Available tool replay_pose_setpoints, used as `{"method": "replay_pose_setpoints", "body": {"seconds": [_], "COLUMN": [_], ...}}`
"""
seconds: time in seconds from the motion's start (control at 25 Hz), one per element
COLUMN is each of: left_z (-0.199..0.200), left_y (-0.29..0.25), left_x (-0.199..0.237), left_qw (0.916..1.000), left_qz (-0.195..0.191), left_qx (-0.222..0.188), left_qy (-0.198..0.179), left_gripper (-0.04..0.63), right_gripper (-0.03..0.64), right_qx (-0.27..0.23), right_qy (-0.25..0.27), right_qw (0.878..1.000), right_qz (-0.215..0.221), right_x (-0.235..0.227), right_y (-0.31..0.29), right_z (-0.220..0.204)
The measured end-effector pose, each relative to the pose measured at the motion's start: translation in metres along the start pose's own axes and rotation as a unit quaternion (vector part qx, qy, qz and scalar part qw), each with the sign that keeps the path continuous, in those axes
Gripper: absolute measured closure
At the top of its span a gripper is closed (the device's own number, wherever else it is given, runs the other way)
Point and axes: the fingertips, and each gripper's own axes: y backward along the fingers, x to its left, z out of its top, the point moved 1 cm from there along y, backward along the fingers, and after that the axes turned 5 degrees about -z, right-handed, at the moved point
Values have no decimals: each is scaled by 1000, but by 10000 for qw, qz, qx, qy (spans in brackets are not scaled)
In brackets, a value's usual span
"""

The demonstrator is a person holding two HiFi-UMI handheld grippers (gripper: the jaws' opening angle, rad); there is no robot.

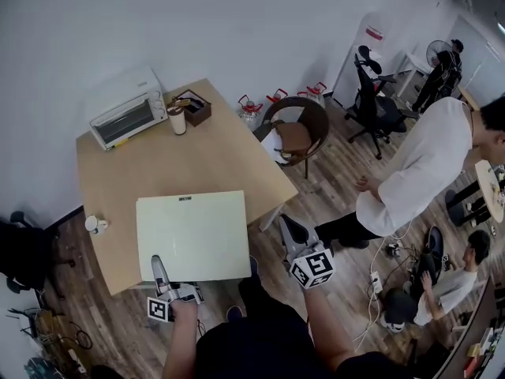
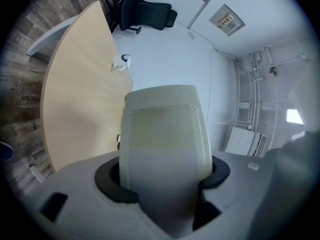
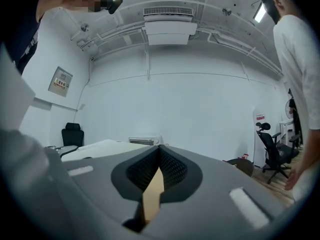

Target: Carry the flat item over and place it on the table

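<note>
A large flat pale cream board [image 1: 193, 234] lies over the near half of the light wood table [image 1: 189, 160], and its near edge hangs past the table's front. My left gripper [image 1: 160, 268] is shut on that near left edge. In the left gripper view the board [image 2: 162, 134] fills the space between the jaws of the left gripper [image 2: 162, 176]. Whether the board rests on the tabletop I cannot tell. My right gripper [image 1: 288, 226] hovers off the table's right front corner, shut with nothing in it. In its own view the right gripper [image 3: 159, 156] has its tips together.
On the far side of the table stand a white toaster oven [image 1: 126, 117], a cup [image 1: 177, 121] and a dark box [image 1: 194, 106]. A white mug [image 1: 95, 225] sits at the left edge. A brown chair [image 1: 296, 133] and a standing person [image 1: 418, 164] are to the right.
</note>
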Motion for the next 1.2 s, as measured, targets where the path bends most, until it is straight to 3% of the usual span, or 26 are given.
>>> {"method": "replay_pose_setpoints", "body": {"seconds": [0.44, 0.76, 1.2], "left_z": [-32, -48, -67], "left_y": [-96, -141, -185], "left_x": [60, 72, 91], "left_qw": [9996, 9997, 9974], "left_qz": [173, 155, 229], "left_qx": [-200, -166, -595], "left_qy": [-41, -106, -328], "left_gripper": [307, 307, 307], "right_gripper": [609, 609, 609], "right_qx": [53, 149, 248], "right_qy": [-80, -181, 74], "right_qw": [9998, 9993, 9965], "right_qz": [199, 290, 792], "right_x": [-52, -73, -111], "right_y": [-91, -129, -210], "right_z": [-2, -12, -11]}}
